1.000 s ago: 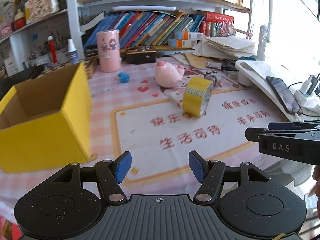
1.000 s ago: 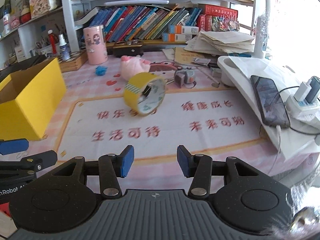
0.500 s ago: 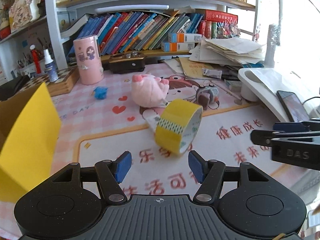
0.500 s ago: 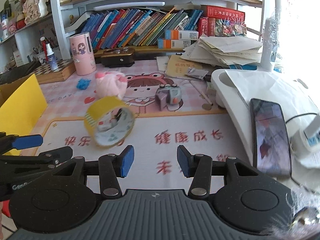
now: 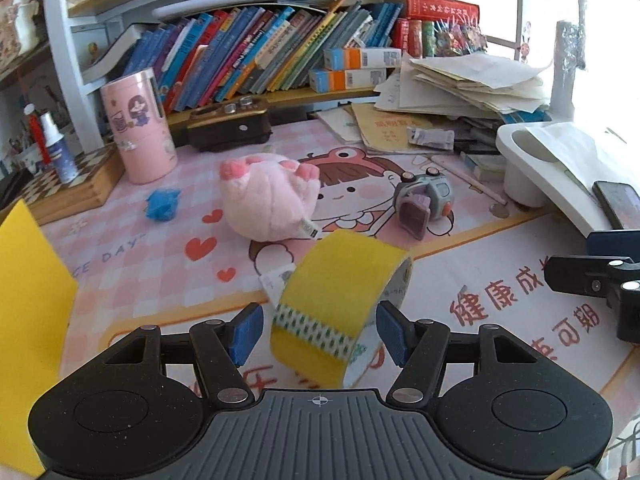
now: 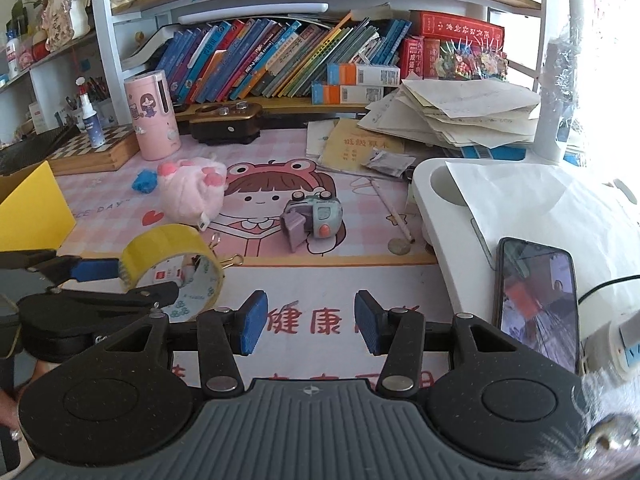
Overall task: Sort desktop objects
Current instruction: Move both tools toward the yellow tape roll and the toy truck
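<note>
Between my left gripper's spread jaws stood the yellow tape roll on edge, pads not yet pressing. From the right view, my right gripper hung unclenched and empty, well right of the roll.

Bare mat ahead of the right hand-held gripper; toy camera beyond, white tray possibly crowding its right.

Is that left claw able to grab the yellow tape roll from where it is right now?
Probably yes: the tape roll stands on edge between the open left gripper's pads, and nothing blocks it.
</note>
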